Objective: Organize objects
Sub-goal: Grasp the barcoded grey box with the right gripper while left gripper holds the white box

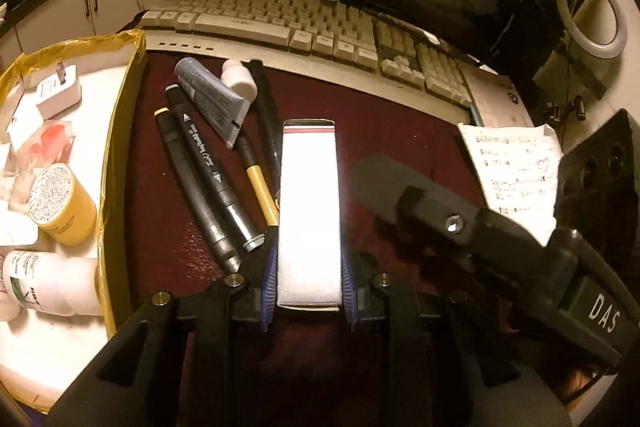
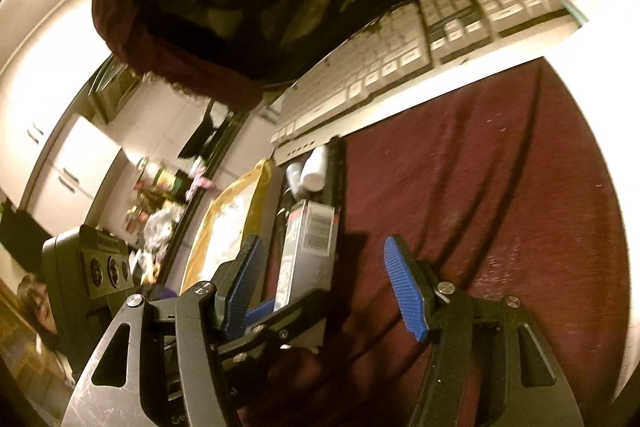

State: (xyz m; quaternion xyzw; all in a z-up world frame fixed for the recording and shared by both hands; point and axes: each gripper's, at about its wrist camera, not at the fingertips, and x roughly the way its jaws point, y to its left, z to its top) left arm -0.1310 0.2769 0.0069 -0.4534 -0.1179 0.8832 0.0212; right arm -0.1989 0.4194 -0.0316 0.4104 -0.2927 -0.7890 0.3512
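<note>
A dark red cloth covers the surface [image 1: 400, 131], with a cream keyboard [image 1: 280, 15] along its far edge and a yellow-taped tray [image 1: 120, 131] at the left, already holding bottles and small packets. The left claw [image 1: 309, 291] is clenched on a long white box [image 1: 310, 211], its blue pads pressed against the box's two long sides, carrying it lengthwise above the cloth just right of a loose pile: black markers [image 1: 208, 187], a yellow-barrelled pen [image 1: 262, 191], a grey tube [image 1: 216, 99] and a small white bottle [image 1: 240, 77]. The right claw [image 2: 328, 287] is released and holds nothing, hanging beside the box.

The step in hand looks like taking the box across to the tray. To do it well, keep the grip firm, lift clear of the markers and the tray's raised wall, lower onto a bare patch of its white floor away from the yellow jar [image 1: 60, 205], then let go only once it rests flat.
</note>
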